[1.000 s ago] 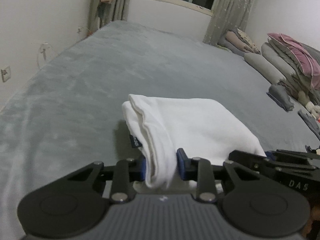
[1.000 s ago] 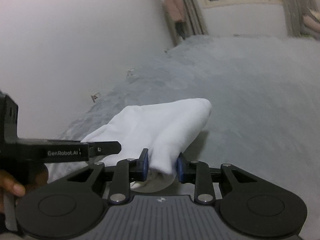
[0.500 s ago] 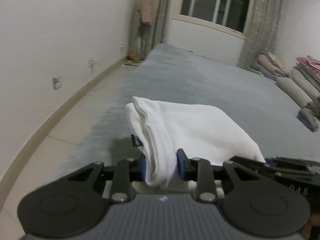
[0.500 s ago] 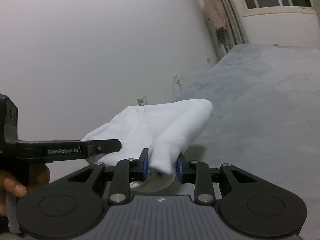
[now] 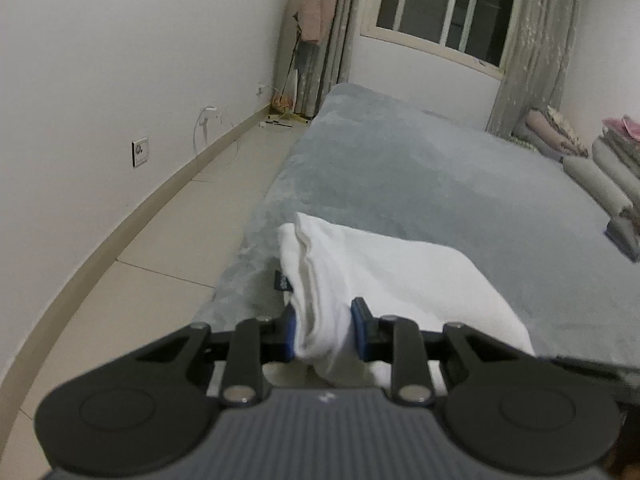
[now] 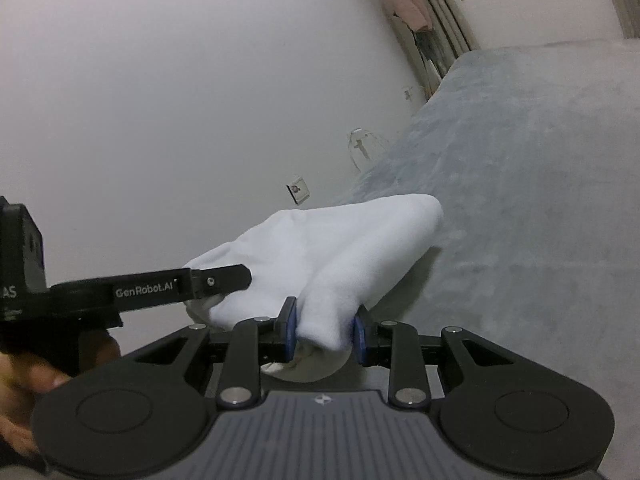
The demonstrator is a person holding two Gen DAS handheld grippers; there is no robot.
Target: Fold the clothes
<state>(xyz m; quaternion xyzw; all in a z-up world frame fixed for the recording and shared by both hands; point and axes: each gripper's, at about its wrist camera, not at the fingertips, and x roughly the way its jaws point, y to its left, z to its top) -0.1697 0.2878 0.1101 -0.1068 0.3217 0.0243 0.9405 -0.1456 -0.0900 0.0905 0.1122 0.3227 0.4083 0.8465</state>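
A folded white garment with a small dark label at its left edge is held up off the grey bed, near the bed's left side. My left gripper is shut on the near left part of the garment. In the right wrist view the same white garment bunches between the blue pads, and my right gripper is shut on it. The left gripper's black arm reaches in from the left there, with a hand at the frame's edge.
A tiled floor strip runs between the bed and the white wall with a socket. Pillows and folded bedding are stacked at the far right. A window with curtains is at the back.
Both grippers have carried the garment to the left, from over the middle of the bed to its left edge; wall and floor now fill more of both views. Both grips are unchanged.
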